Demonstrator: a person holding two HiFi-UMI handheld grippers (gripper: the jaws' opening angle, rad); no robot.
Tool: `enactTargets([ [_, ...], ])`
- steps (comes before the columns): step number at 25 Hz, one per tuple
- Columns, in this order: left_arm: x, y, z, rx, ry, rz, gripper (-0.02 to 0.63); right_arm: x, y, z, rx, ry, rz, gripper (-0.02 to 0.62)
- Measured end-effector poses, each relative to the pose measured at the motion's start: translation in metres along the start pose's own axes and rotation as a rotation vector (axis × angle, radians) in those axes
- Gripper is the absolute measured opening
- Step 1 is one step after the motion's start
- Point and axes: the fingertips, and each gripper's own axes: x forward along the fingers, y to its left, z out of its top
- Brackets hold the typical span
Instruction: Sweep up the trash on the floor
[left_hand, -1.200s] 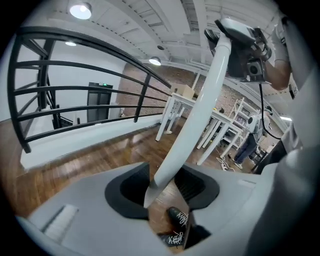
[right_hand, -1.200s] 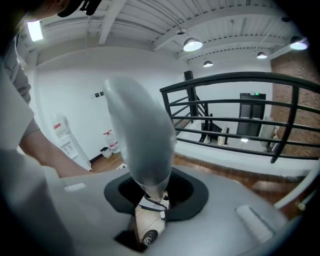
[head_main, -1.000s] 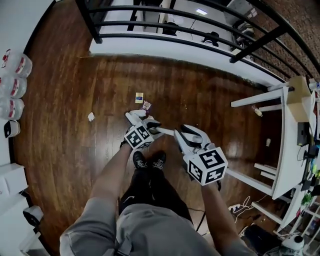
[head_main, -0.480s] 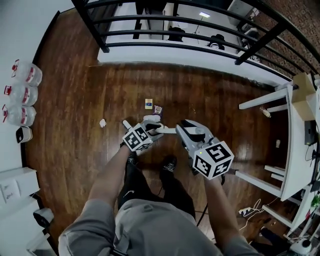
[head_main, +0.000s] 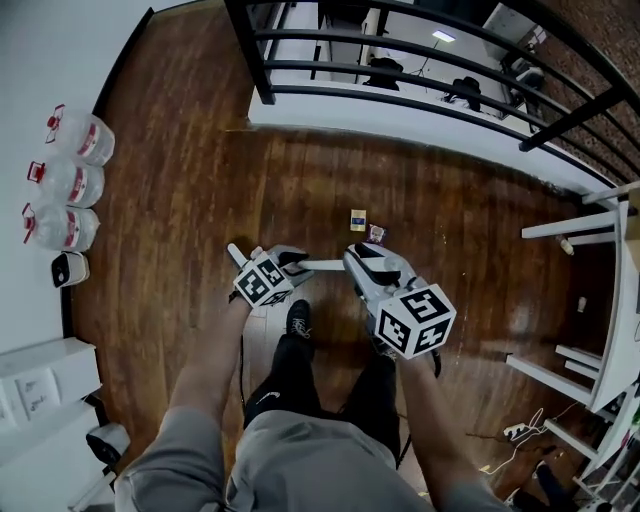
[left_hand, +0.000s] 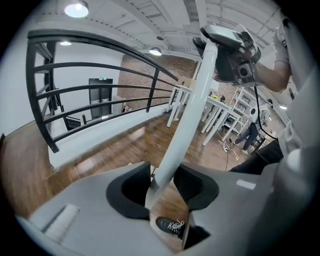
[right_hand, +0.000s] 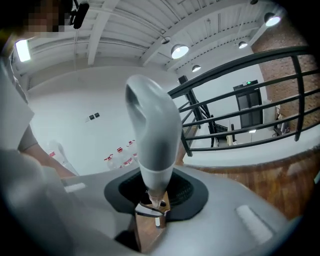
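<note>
The left gripper (left_hand: 161, 184), its jaws having just been closing, clamps the white pole (left_hand: 187, 120). The right gripper (right_hand: 155, 192) pinches its grey end (right_hand: 152, 140). Only the head view shows a yellow scrap (head_main: 358, 218) and a wrapper (head_main: 376, 234) on the floor (head_main: 180, 190), just beyond the right jaws. A second ago they lay beyond the left.

**Free room and obstacles.** We find open wooden floor (head_main: 180, 250) ahead and to the left, where either hand could pass freely. It is bounded by a black railing (head_main: 258, 65) on the far side, water jugs (head_main: 65, 183) along the left wall, and white bench legs (head_main: 570, 224) at right. Two scraps of trash (head_main: 358, 218) lie mid-floor. A white handle (head_main: 322, 265) crosses just beyond our shoes (head_main: 298, 318).
</note>
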Motion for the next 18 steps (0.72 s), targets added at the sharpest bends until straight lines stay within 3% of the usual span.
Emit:
enactTargets([
  [4, -0.017, 0.035, -0.05, -0.001, 0.028, -0.019, 0.144, 0.054, 0.027, -0.023, 0.027, 0.016, -0.042, 0.083],
  [7, -0.01, 0.041, -0.059, 0.018, 0.03, -0.063, 0.144, 0.064, 0.027, -0.031, 0.059, 0.013, -0.101, 0.083],
  [13, 0.022, 0.025, -0.029, 0.082, 0.036, -0.174, 0.15, 0.032, 0.0, -0.031, 0.112, -0.006, -0.24, 0.083],
  [18, 0.068, -0.007, 0.017, 0.205, 0.056, -0.273, 0.15, -0.024, -0.039, -0.027, 0.14, -0.052, -0.374, 0.083],
])
